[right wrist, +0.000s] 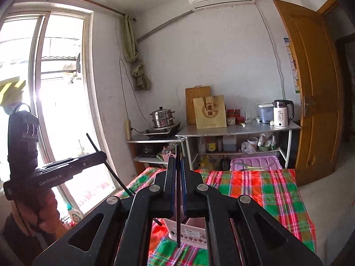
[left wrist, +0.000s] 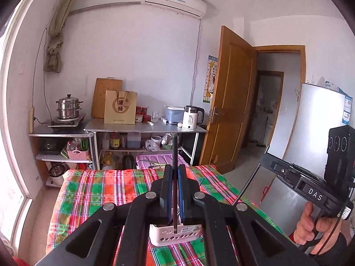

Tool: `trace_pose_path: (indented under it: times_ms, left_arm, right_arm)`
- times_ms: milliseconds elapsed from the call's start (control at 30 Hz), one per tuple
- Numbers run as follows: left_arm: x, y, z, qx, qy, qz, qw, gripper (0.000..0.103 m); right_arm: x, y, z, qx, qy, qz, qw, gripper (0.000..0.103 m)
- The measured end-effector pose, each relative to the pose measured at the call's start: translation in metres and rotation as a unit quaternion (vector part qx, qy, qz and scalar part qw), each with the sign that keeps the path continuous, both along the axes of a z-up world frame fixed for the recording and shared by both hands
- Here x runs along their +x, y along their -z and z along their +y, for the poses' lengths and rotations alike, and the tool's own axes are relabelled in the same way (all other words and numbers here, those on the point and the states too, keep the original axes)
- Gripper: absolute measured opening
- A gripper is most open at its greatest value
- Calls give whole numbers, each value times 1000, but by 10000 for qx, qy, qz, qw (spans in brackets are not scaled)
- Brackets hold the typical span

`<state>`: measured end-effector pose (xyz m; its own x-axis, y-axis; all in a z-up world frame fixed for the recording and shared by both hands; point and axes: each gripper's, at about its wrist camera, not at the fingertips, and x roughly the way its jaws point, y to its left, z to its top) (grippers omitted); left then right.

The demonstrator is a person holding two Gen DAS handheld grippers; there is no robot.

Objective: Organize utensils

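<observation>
Chopstick (left wrist: 175,177): thin dark rod | left claw (left wrist: 175,173) clamped | checked cloth (left wrist: 106,190)

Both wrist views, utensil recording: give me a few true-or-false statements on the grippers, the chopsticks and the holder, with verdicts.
1. The left gripper is shut on a thin black chopstick. True.
2. The right gripper is open with nothing in it. False: it is shut on a second thin black chopstick.
3. A white perforated plastic holder stands on the red-and-green plaid tablecloth. True.
4. The white electric kettle sits on the plaid tablecloth. False: it stands on the steel counter by the wall.
5. The wooden door is closed. False: it stands open.
</observation>
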<state>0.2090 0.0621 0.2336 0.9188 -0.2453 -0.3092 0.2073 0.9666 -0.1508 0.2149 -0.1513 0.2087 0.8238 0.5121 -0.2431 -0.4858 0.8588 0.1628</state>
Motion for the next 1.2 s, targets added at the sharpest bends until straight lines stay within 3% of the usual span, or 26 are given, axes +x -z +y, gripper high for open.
trace_pose_path:
  times_ms: [267,600,1200]
  left_arm:
    - [50,5,8,-38,-104,104,9999,4]
    - [90,37,15,-51,-89,394,9992,4]
    - [116,86,16,79,-21,1075,9942,4]
  right_arm:
    - [28,-6,11,77,24,-158,9998,4]
    - [64,17,25,119,59,-62,9999,4]
    - [85,87,41,-389,-113,789,9961,4]
